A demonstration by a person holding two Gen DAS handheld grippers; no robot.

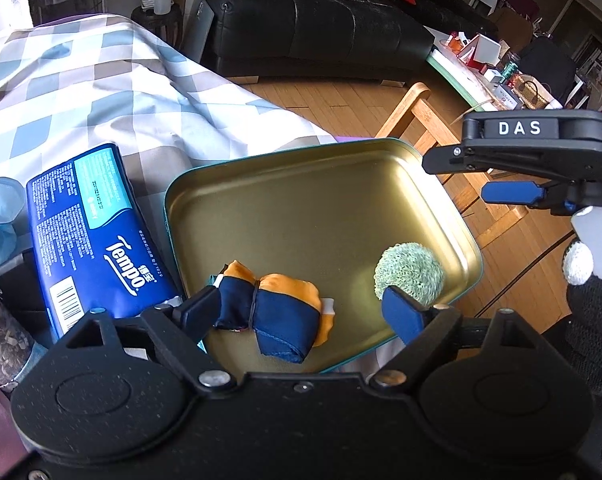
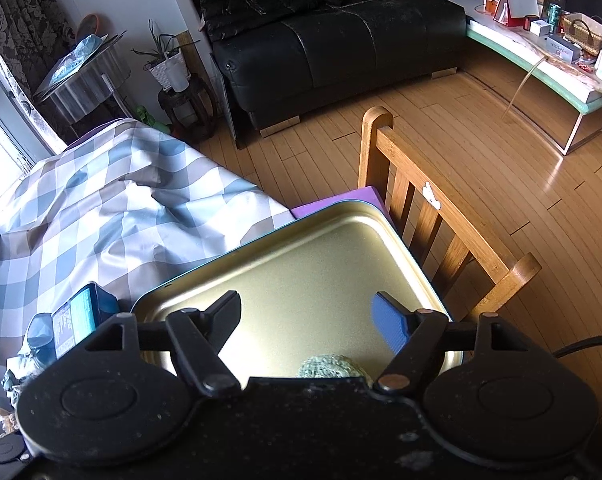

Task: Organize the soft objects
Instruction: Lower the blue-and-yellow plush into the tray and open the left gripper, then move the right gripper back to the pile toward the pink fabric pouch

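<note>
Left gripper (image 1: 301, 312): fingers spread, hovering over folded navy-orange cloth (image 1: 275, 312).
Right gripper (image 2: 315, 320): fingers spread, holding nothing.
Tray (image 1: 301, 184): cloth and green knitted ball (image 1: 409, 274) lying inside.

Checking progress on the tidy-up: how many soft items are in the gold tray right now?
2. A navy-and-orange cloth bundle lies at the tray's near edge, between the left gripper's open fingers; a green knitted ball sits to its right. Anything under the grippers is hidden.

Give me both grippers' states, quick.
Left gripper: open, holding nothing, fingers either side of the folded cloth bundle in the tin tray.
Right gripper: open, empty, above the tray.
</note>
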